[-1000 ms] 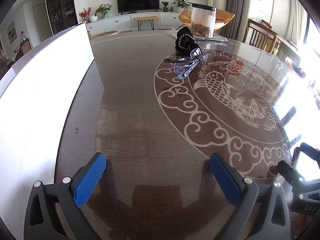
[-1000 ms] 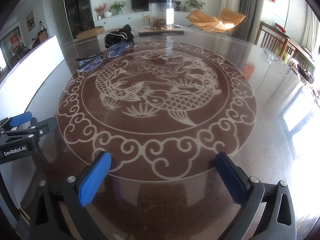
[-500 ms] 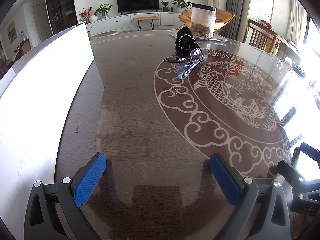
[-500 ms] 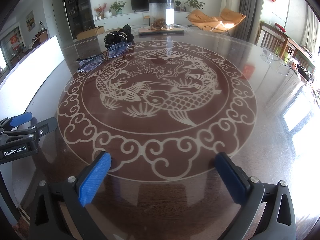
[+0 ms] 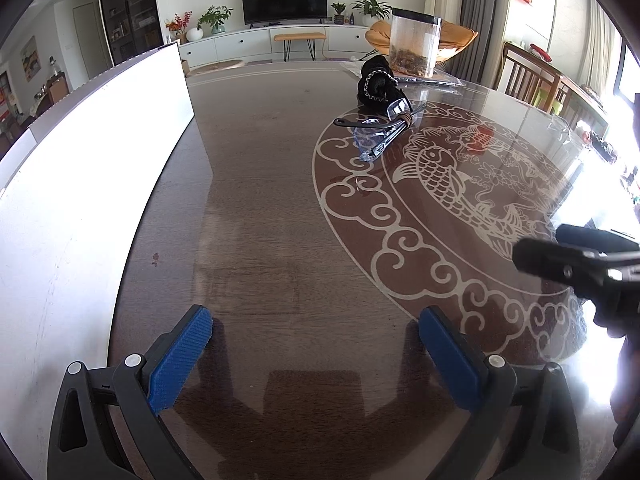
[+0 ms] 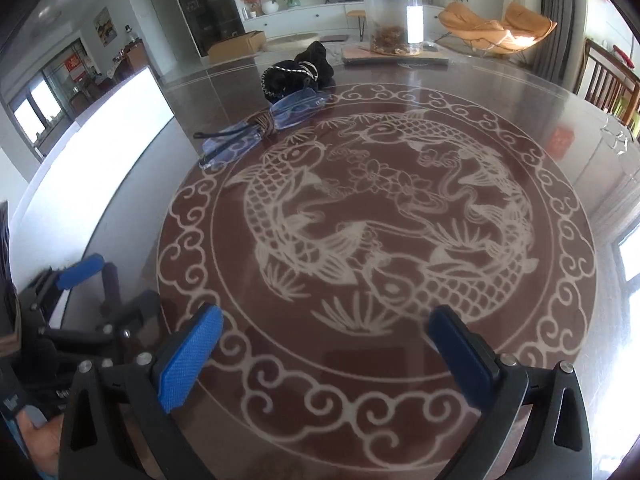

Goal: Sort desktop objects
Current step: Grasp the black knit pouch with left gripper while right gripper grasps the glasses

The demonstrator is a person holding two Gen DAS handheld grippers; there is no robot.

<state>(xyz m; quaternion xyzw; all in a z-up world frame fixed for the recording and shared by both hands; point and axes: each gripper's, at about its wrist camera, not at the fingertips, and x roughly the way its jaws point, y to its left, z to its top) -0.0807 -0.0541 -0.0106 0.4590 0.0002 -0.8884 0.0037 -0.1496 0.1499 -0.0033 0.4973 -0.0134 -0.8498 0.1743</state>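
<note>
A dark brown glossy table (image 5: 280, 208) inlaid with a large pale circular medallion of carp and cloud scrolls (image 6: 380, 232) carries everything here, and that medallion serves as the reference. The left gripper (image 5: 316, 344), black-framed with blue ribbed pads, hangs low over the bare wood just outside the medallion's near-left rim, its jaws spread wide and holding nothing. The right gripper (image 6: 326, 344), of the same build, hangs over the medallion's near edge, likewise released and empty; from the left wrist view its black body (image 5: 580, 264) shows blurred over the medallion's right-hand scroll border. A pair of clear-lensed glasses with dark arms (image 6: 264, 128), bound round the middle with a brown cord, lies across the medallion's far-left border, one end over the scrollwork and the other on the plain wood. Just beyond the glasses, outside the medallion's far rim, sits a crumpled black cloth pouch with a pale beaded drawstring (image 6: 298, 74), touching or nearly touching the far lens. Farther still past the medallion's far side stands a clear cylindrical jar with brown matter in its bottom (image 5: 414, 46), resting on a flat tray. A bright white panel (image 5: 80, 168) runs along the table's left edge, well apart from the medallion.
</note>
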